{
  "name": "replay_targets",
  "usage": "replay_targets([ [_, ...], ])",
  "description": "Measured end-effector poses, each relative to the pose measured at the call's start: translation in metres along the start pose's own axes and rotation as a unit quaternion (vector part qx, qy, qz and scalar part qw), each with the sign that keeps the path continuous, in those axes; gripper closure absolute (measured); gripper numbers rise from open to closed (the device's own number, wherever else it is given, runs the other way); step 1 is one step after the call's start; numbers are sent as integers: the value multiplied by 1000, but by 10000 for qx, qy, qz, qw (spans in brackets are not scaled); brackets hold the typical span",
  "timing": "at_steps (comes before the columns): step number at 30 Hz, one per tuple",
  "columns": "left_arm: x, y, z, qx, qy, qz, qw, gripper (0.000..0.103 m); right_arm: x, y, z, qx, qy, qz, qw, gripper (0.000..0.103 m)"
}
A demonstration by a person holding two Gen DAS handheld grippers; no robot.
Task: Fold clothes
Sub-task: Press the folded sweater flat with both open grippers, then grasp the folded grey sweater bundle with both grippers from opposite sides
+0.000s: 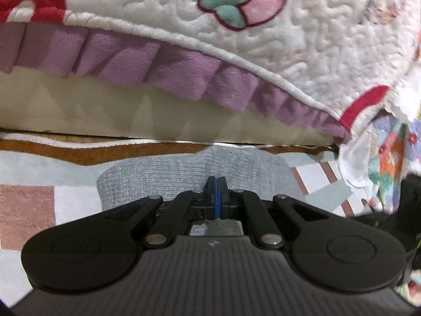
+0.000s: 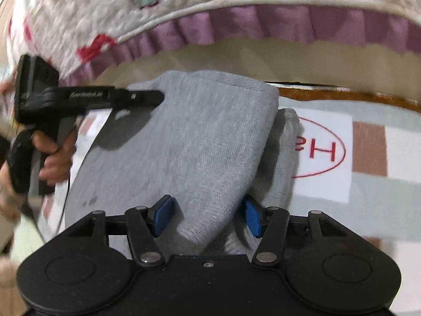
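Observation:
A grey knitted garment (image 2: 200,142) lies folded on a patterned mat, with a second grey fold (image 2: 282,142) sticking out on its right. My right gripper (image 2: 208,217) is open, its blue pads on either side of the garment's near corner. My left gripper (image 1: 217,184) has its blue pads pressed together over the grey cloth (image 1: 168,176); whether cloth lies between them is hidden. It also shows in the right wrist view (image 2: 158,96), held by a hand, with its tip on the garment's far left edge.
A white quilted blanket (image 1: 302,34) with strawberry print and a purple ruffle (image 1: 184,65) hangs over a bed edge just behind the garment. The mat (image 2: 368,184) has pale blue, white and pink blocks and a red oval logo (image 2: 323,147). Flowered cloth (image 1: 386,158) hangs at the right.

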State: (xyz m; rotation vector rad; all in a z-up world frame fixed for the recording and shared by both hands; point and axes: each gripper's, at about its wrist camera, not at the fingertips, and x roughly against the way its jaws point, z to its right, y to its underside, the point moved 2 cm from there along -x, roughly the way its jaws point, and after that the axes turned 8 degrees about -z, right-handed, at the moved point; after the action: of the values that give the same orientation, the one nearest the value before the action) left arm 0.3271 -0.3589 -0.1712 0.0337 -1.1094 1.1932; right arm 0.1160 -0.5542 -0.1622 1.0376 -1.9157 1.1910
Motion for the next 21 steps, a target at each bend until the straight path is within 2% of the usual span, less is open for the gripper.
replay_targets([
  [2,15,3,2,160,174,119,9996,97,7,1,-5,125,58,-13,9999,41],
  [4,33,7,5,289,348,311,9985,78,14,1,-9,249,115,-26,9996,40],
  [5,43,11,8,282,311,440,9981,60,18,2,-12,311,144,-32,9994,39],
  [6,54,16,11,264,212,609,9976,49,21,2,-14,373,173,-39,9991,39],
  [8,72,29,17,240,-4,806,9965,42,28,3,-19,498,230,-52,9985,38],
  [12,85,65,11,455,-370,680,9960,38,11,7,-6,125,615,86,9980,32],
  [15,78,87,-4,652,-404,387,9963,38,4,6,4,-119,507,97,9986,32],
  [17,71,92,-15,762,-200,363,9962,38,3,6,6,-211,448,82,9987,30],
  [19,63,96,-24,954,157,319,9948,39,0,8,10,-322,404,85,9986,22],
  [20,58,96,-27,986,370,272,9941,62,-1,10,15,-440,334,87,9984,20],
  [21,56,97,-26,896,455,254,9946,71,-3,12,19,-557,265,88,9981,20],
])
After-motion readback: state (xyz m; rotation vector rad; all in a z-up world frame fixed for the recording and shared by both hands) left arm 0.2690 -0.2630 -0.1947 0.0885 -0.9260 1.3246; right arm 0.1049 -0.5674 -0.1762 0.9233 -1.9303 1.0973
